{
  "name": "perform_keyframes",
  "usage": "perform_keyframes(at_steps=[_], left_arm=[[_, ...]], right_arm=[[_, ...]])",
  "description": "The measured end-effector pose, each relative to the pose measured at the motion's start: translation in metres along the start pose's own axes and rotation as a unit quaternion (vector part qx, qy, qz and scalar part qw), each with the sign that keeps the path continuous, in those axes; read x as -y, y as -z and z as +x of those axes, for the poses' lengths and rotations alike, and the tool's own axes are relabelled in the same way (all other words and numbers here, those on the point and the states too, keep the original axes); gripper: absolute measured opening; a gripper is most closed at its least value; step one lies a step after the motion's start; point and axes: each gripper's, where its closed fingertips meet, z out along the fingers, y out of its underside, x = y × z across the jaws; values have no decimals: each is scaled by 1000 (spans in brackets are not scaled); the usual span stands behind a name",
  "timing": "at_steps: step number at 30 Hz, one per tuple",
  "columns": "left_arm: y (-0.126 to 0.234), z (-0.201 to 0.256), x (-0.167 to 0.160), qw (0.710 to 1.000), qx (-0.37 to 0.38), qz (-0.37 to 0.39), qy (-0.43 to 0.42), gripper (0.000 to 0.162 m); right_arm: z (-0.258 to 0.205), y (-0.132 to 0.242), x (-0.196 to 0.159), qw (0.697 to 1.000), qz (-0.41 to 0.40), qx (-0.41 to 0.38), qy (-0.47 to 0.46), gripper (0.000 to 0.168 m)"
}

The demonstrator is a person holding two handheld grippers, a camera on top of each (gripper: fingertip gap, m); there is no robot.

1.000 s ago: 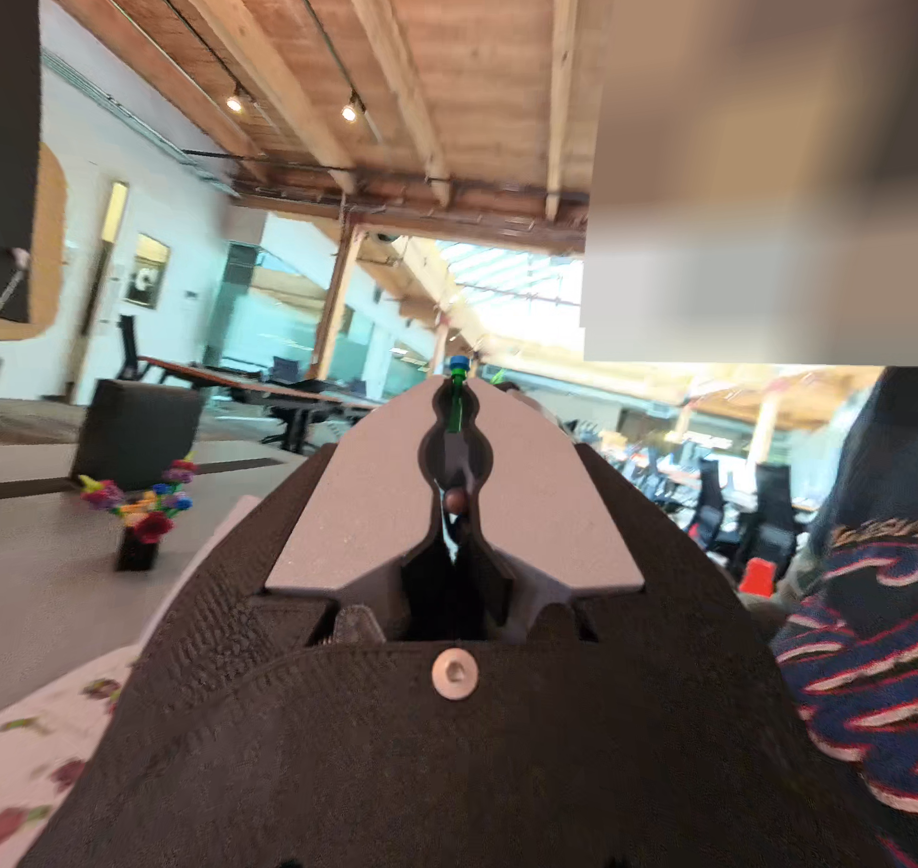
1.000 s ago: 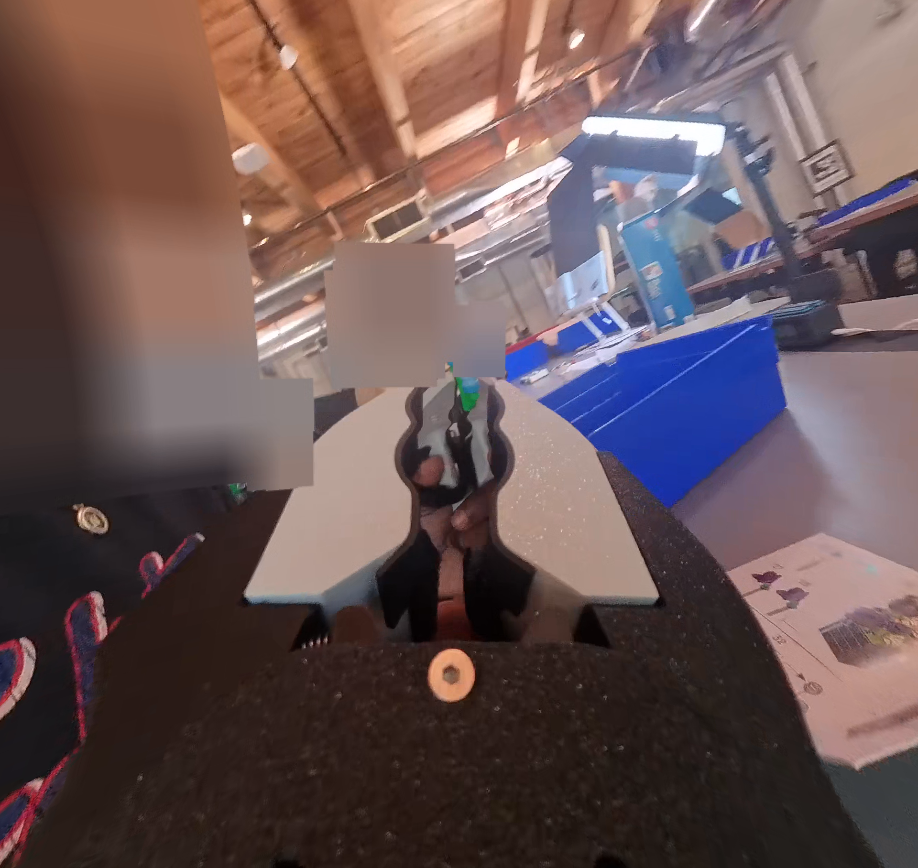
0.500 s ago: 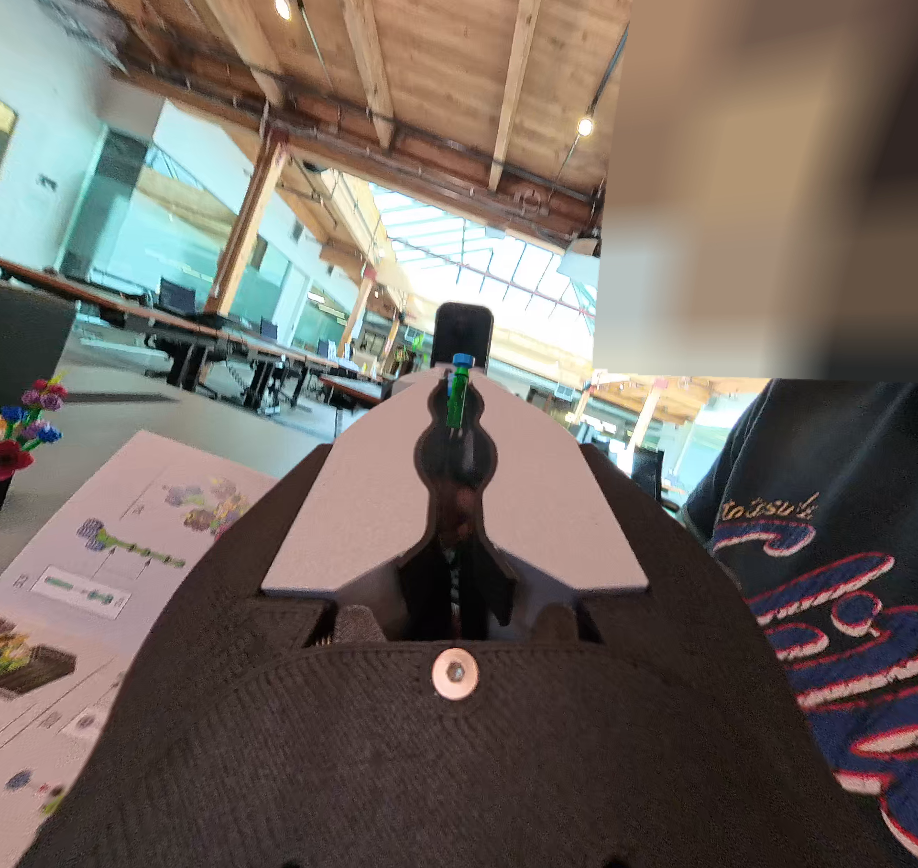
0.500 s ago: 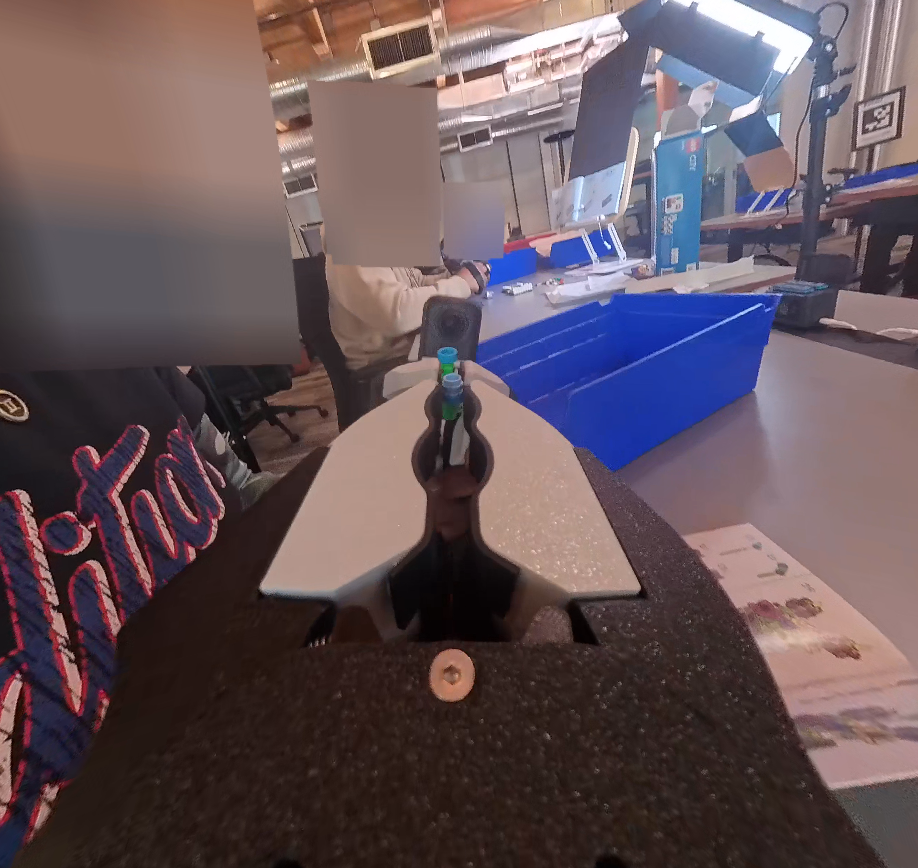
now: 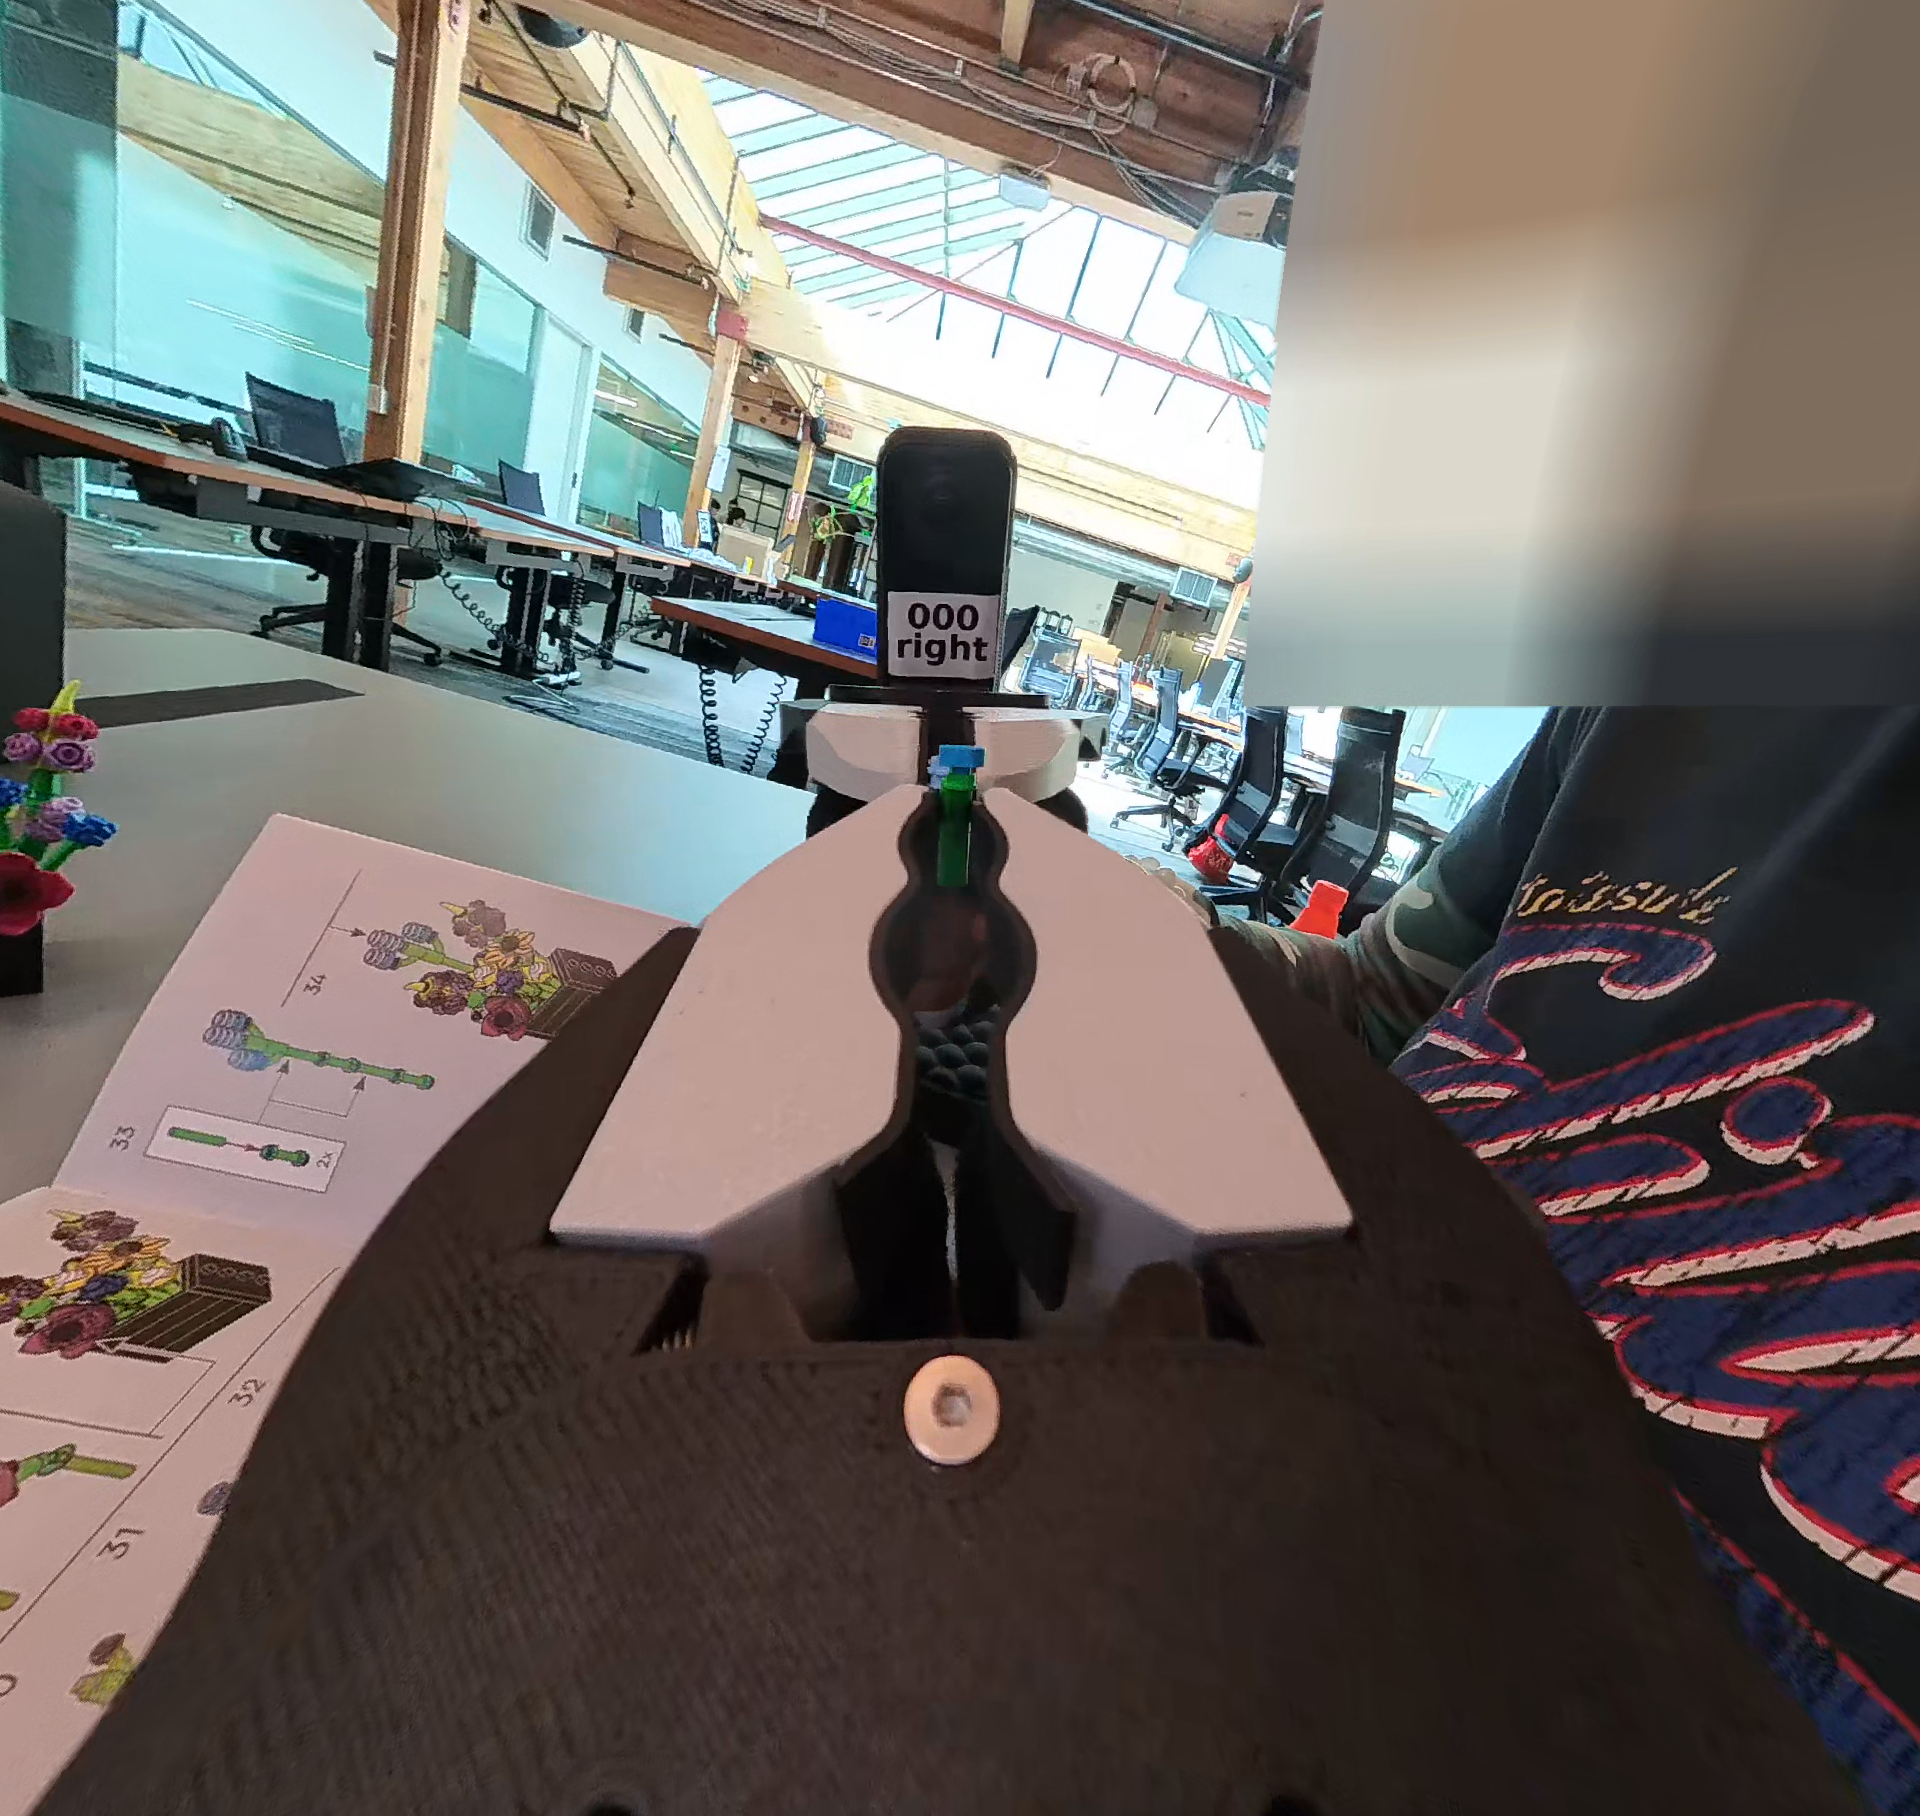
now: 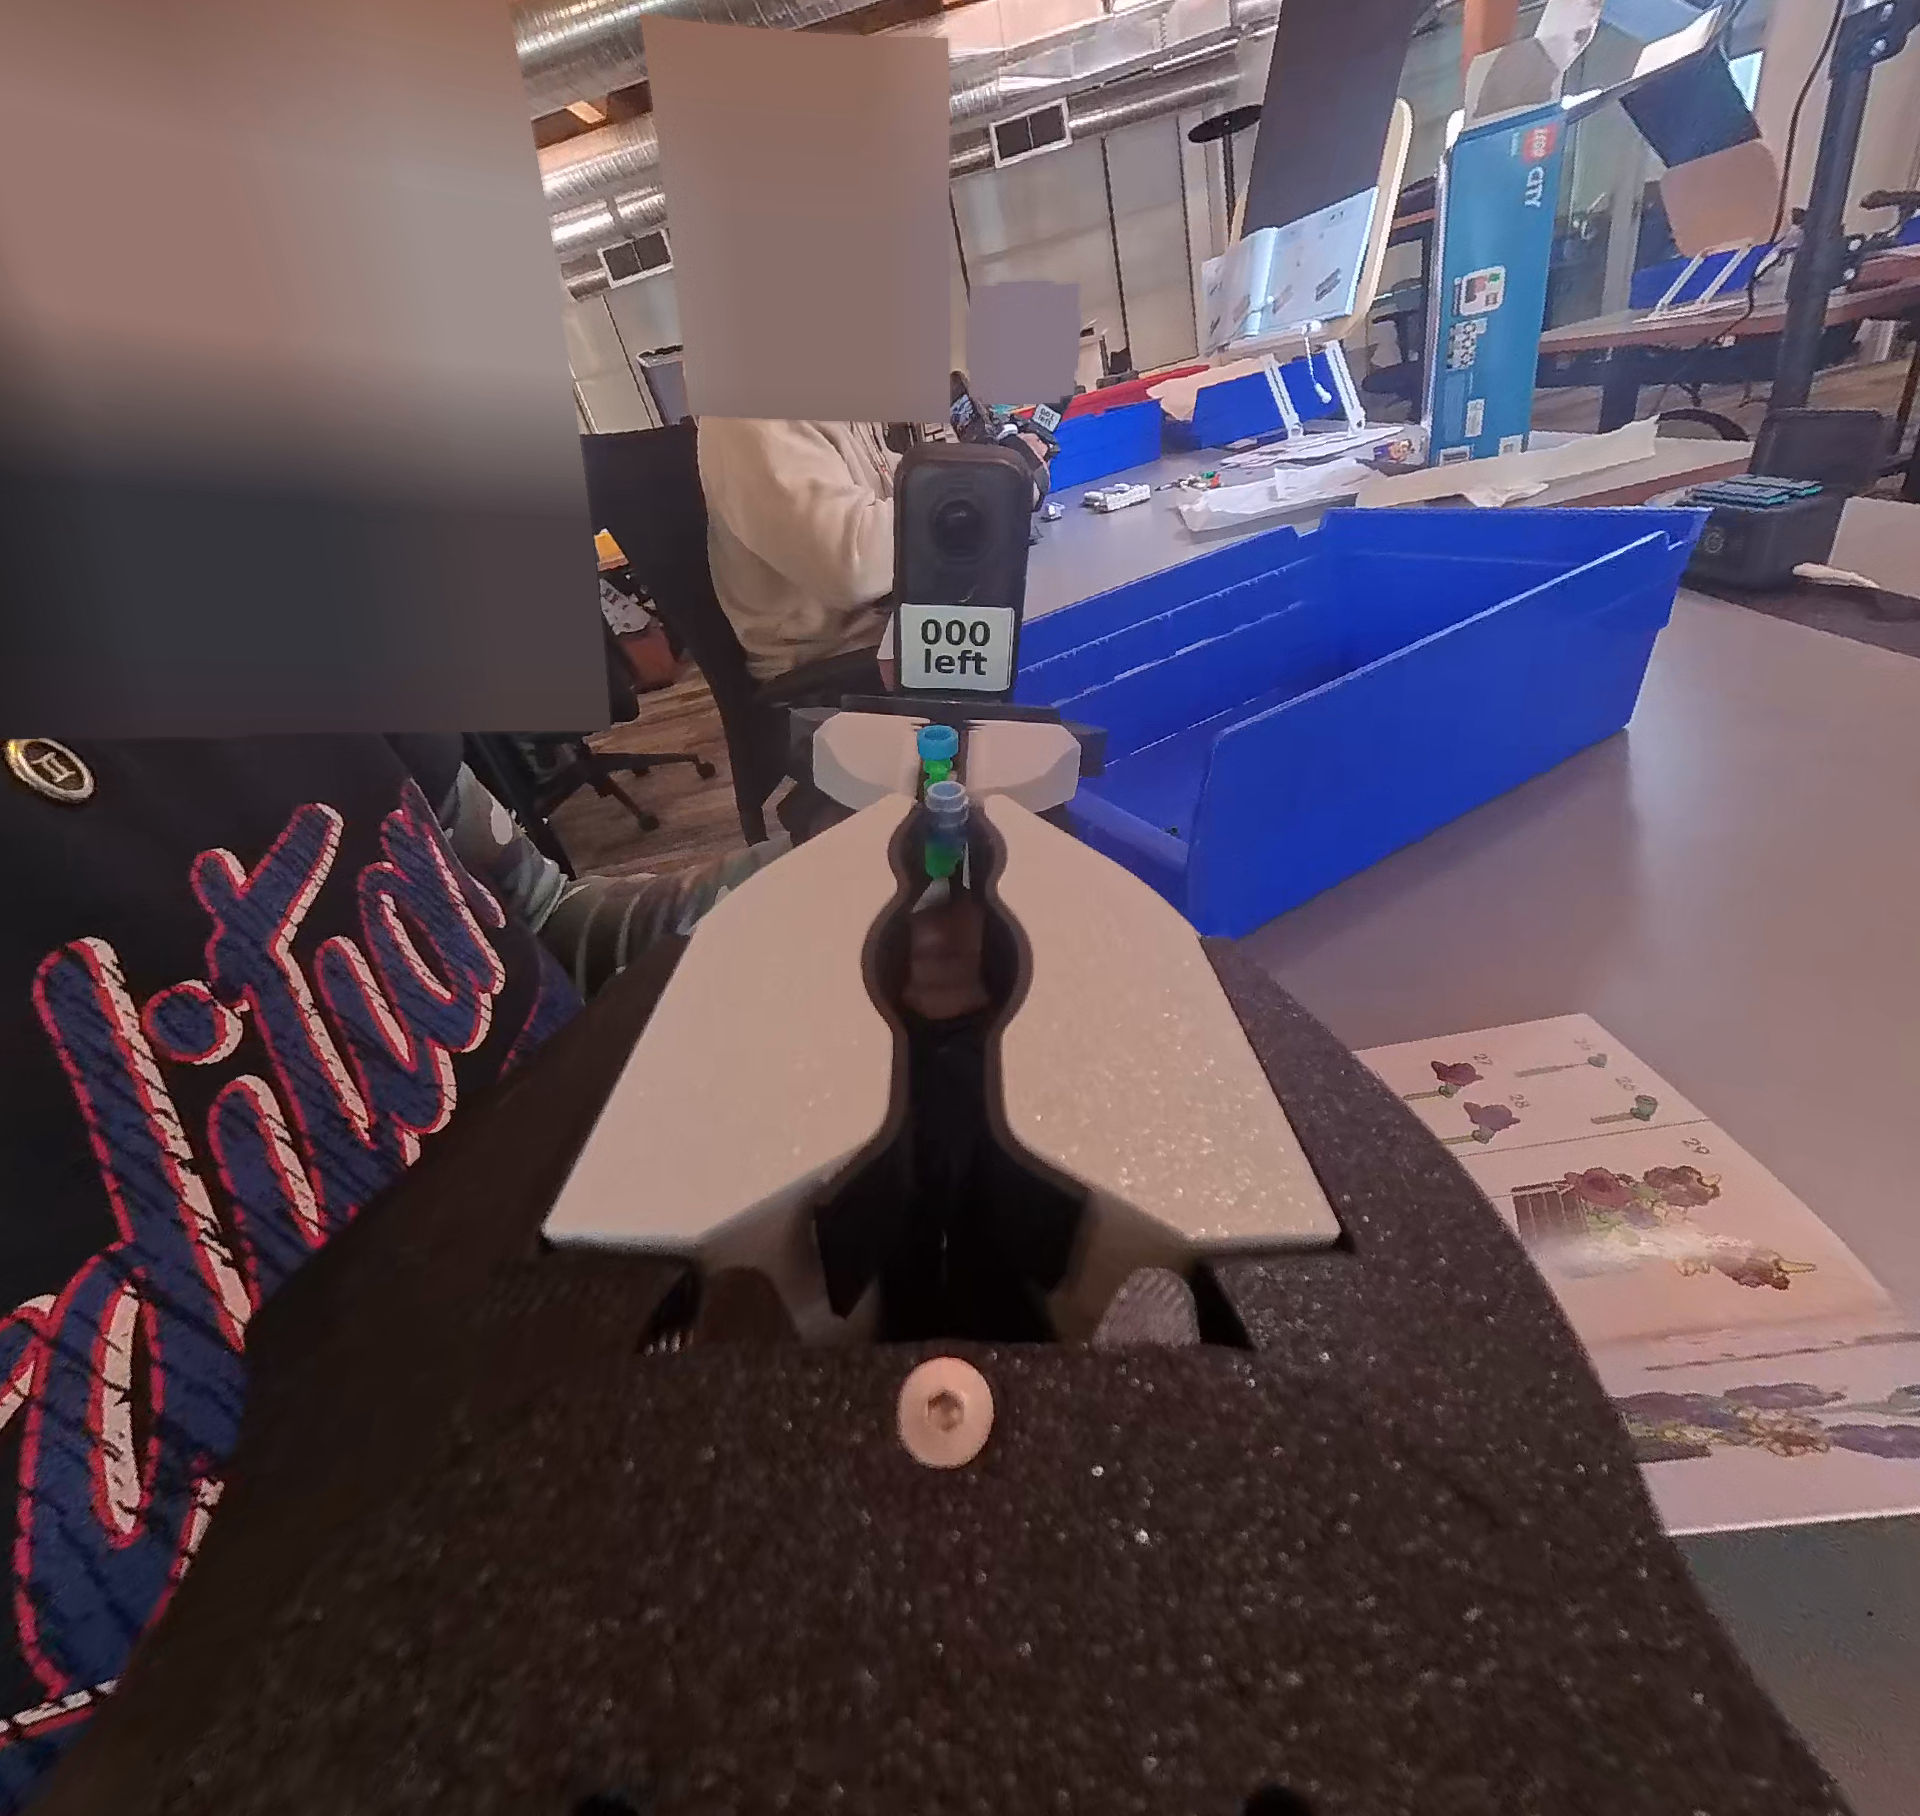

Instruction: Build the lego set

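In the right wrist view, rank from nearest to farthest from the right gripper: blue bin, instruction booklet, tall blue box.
1. Instruction booklet, on the table right beside the right gripper.
2. Blue bin, ahead, right.
3. Tall blue box, upright on the far table.

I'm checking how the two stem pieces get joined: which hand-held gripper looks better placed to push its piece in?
Neither clearly. The left hand-held gripper and right hand-held gripper face tip to tip, each shut on a green stem piece.

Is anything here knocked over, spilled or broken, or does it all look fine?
Nothing stands out. Each hand-held gripper, left and right, is shut on a small green stem piece, tips facing each other. The instruction booklet lies open and flat, and the flower model stands upright.
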Motion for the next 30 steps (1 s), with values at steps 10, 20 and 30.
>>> perform_keyframes(at_steps=[10,20,30], left_arm=[[0,0,-2,999,-16,6,37,7],[0,-2,-4,999,-12,4,37,6],[1,-3,-4,999,-14,11,48,4]], right_arm=[[0,1,-1,1000,-5,1,2,7],[2,2,-5,1000,-13,-6,6,7],[4,4,-6,1000,-14,-13,11,8]])
